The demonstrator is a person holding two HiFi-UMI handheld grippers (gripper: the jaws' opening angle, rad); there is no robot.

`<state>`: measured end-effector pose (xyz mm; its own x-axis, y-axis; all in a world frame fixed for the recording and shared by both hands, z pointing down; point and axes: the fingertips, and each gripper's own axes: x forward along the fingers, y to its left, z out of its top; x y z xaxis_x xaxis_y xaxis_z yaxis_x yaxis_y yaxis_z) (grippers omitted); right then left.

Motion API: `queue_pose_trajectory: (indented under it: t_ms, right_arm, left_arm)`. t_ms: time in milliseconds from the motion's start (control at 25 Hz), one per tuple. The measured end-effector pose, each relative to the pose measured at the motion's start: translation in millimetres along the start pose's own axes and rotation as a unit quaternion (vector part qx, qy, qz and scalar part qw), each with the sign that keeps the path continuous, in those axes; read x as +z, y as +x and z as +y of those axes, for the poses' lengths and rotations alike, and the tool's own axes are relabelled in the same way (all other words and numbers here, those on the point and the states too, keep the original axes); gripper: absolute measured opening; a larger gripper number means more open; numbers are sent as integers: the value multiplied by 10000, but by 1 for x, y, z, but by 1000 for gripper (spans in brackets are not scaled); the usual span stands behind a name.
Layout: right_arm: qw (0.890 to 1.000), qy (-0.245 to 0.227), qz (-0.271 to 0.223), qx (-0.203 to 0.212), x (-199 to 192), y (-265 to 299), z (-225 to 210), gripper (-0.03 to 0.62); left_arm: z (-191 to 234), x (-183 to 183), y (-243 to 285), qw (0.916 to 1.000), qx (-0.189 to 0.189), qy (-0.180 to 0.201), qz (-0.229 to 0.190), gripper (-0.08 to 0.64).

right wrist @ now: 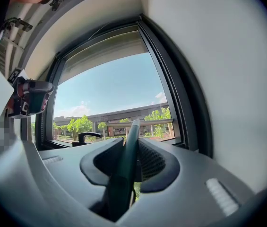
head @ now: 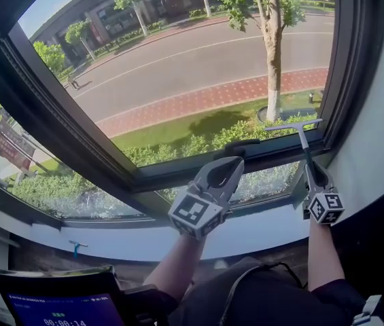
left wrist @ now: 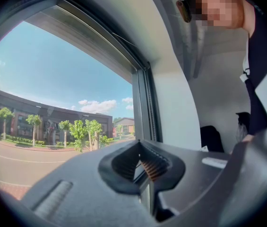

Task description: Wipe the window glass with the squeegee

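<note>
At the bottom of the head view, I am holding both grippers up over the white sill (head: 266,233). The left gripper (head: 224,167) is sitting at lower centre. Its jaws are pressing together with nothing between them, and in the left gripper view they are meeting in front of the dark window frame (left wrist: 142,103).

The right gripper (head: 314,175) is sitting at lower right, well apart from the left one. Its jaws are clamping the dark handle of the squeegee (head: 302,133). In the right gripper view that handle is running up between the ribbed pads toward the centre of the frame.

Beyond it, the squeegee's blade is lying level across the lower right corner of the window glass (head: 198,66), just above the bottom rail. I cannot tell whether it is touching the pane.

A black window handle (head: 236,143) is sticking out from the rail just left of the blade, above the left gripper.

Through the glass, a tree (head: 272,46) is standing at upper right, in front of a road (head: 198,56).
</note>
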<state>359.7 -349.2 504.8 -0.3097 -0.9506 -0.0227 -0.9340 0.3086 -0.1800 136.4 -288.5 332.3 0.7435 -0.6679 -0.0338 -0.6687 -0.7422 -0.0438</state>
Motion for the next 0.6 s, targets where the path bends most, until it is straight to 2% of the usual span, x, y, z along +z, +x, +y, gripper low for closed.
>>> queue_pose_trajectory:
  t_ms: [440,600]
  right_arm:
    - [9991,-270,314,-62,-24,2,-2,100]
    - [9985,-321,433,-83,-33,2,-1,101]
  left_arm:
    - [3,-13,2,10000,58,-24,-56,3]
    - [2,-8,0,9999,82,-56,51,3]
